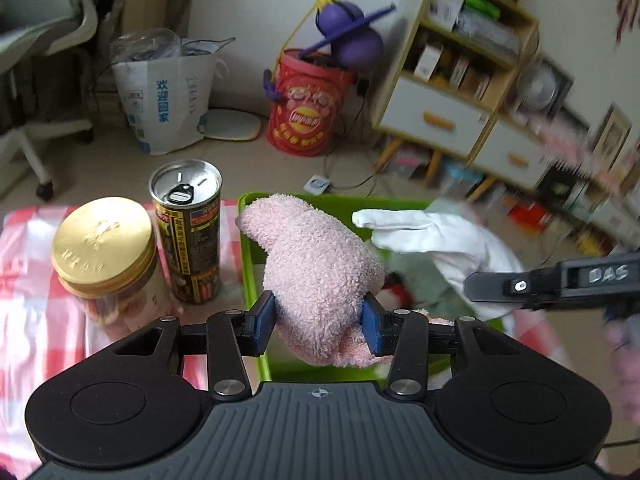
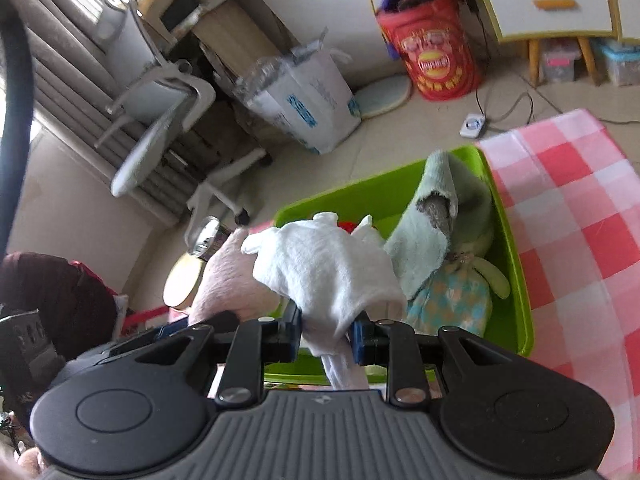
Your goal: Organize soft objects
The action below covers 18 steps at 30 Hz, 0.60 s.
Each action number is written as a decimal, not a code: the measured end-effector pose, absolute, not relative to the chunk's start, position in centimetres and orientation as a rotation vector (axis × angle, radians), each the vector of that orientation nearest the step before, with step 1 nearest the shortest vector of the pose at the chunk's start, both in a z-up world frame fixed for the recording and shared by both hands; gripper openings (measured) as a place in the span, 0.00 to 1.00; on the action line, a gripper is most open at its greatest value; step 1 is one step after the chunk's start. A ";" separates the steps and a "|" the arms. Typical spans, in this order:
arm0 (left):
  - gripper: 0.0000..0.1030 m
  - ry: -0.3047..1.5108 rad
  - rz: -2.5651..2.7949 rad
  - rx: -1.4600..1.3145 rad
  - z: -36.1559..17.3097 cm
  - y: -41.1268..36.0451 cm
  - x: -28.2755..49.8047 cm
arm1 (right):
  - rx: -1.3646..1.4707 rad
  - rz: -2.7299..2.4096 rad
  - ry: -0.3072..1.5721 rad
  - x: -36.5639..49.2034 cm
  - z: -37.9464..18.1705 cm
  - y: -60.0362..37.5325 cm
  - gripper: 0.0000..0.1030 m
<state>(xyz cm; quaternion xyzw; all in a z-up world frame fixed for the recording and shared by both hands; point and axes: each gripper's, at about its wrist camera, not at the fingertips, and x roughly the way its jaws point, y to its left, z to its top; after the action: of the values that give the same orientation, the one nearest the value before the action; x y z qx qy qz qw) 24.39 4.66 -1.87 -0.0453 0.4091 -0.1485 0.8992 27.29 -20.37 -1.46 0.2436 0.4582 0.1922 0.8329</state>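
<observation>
My left gripper is shut on a pink fluffy mitten and holds it over the near left corner of the green bin. My right gripper is shut on a white cloth glove, held above the green bin; the glove also shows in the left wrist view. In the bin lie a light green towel and a plush toy in a checked dress. The pink mitten shows to the left in the right wrist view.
A gold-lidded jar and a tall drink can stand on the pink checked cloth left of the bin. Beyond the table are a white bag, a red barrel, a shelf unit and an office chair.
</observation>
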 end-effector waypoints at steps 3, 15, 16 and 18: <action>0.44 0.877 -0.296 -0.027 -3.5 3.9 25.5 | 0.473 0.419 1.028 28.5 -2.9 -19.6 0.08; 0.45 0.859 -0.323 0.155 -4.8 1.6 26.3 | 0.394 0.431 1.171 30.7 -7.3 -17.6 0.08; 0.45 0.861 -0.323 0.175 -4.9 1.1 26.7 | 0.389 0.424 1.172 30.8 -7.3 -17.6 0.08; 0.45 0.872 -0.322 0.203 -5.2 0.6 27.2 | 0.373 0.410 1.173 30.9 -7.4 -17.4 0.08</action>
<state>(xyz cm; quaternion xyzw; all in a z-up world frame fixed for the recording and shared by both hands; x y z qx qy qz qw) 27.17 0.60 -5.24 0.0978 0.4197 -0.1551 0.8890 30.85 -17.44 -7.38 0.1739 0.5463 0.1908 0.7968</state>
